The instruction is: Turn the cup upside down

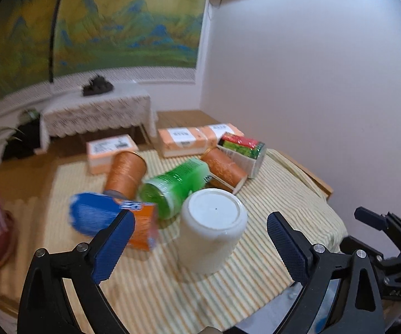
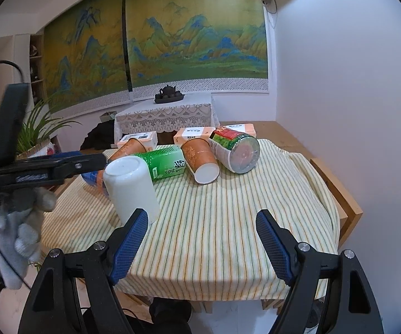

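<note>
White cup (image 1: 211, 229) stood mouth-down on the striped cloth (image 1: 155, 286) of the desk (image 2: 336, 194), flat base up, leaning a little. Sat between the spread blue pads of the left tool (image 1: 200, 239), touched by neither, nothing gripped. Right tool (image 2: 201, 240) spread just as wide near the front edge of the cloth, nothing between its pads, cup just beyond its left finger (image 2: 129, 246). Left tool seen side-on in the right wrist view, held in a gray-gloved hand (image 2: 19, 222) beside the cup. Behind the cup lay a green carton (image 2: 162, 164) on its side, two orange paper cups (image 2: 200, 158) tipped over, a green-and-red can (image 2: 236, 150), and orange-and-white boxes (image 1: 183, 139) at the back. Blurred blue-and-orange packet (image 1: 117, 220) lay left of the cup.
</note>
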`<state>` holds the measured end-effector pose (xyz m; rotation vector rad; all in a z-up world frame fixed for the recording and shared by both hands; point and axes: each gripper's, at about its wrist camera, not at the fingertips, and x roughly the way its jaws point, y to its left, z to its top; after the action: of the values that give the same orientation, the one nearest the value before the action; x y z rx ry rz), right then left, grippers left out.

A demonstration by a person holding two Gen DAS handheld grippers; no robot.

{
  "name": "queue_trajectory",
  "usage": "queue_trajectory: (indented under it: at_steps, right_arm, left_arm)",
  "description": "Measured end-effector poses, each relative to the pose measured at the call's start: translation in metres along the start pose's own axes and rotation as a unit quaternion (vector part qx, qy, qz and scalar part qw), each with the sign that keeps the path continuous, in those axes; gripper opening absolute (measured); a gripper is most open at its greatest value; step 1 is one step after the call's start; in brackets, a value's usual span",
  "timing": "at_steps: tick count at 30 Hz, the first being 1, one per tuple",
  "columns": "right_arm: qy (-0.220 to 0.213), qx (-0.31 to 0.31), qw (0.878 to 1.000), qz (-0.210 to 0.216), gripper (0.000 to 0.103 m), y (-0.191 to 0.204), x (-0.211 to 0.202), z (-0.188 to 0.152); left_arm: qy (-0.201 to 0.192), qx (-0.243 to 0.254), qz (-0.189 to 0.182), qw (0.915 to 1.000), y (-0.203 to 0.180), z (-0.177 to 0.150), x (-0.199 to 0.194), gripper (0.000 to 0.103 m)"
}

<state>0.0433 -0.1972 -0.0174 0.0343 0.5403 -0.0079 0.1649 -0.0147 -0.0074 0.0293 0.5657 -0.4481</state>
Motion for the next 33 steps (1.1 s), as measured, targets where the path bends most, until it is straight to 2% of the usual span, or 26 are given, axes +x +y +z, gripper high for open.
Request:
queue_trajectory:
  at_steps: [4,9,13,17,21,27,33]
  right_arm:
    - [-0.012,0.002,1.000,-0.006,0.077,0.005,-0.006,0.002]
    - [-0.024,0.005,1.000,-0.011,0.078,0.013,-0.012,0.002]
    - [-0.035,0.003,0.999,-0.015,0.080,0.020,-0.019,-0.002]
    - [-0.048,0.002,0.999,-0.017,0.086,0.027,-0.028,-0.007]
    - [-0.066,0.001,0.998,-0.025,0.092,0.033,-0.040,-0.010]
    - [-0.087,0.014,0.995,-0.041,0.095,0.039,-0.057,-0.019]
    - [-0.095,0.011,0.994,-0.052,0.096,0.047,-0.070,-0.022]
  left_arm:
    - [-0.018,0.005,0.043,0.9989,-0.008,-0.009,-0.034,0.098]
    - [-0.033,-0.026,0.092,0.9949,-0.007,-0.024,-0.072,0.098]
    - [-0.060,-0.037,0.151,0.9860,-0.011,-0.040,-0.104,0.099]
    - [-0.080,-0.038,0.187,0.9784,-0.023,-0.059,-0.131,0.100]
    - [-0.100,-0.050,0.205,0.9723,-0.030,-0.070,-0.149,0.102]
    - [-0.126,-0.052,0.234,0.9627,-0.039,-0.085,-0.167,0.102]
    - [-0.129,-0.049,0.248,0.9590,-0.042,-0.092,-0.172,0.102]
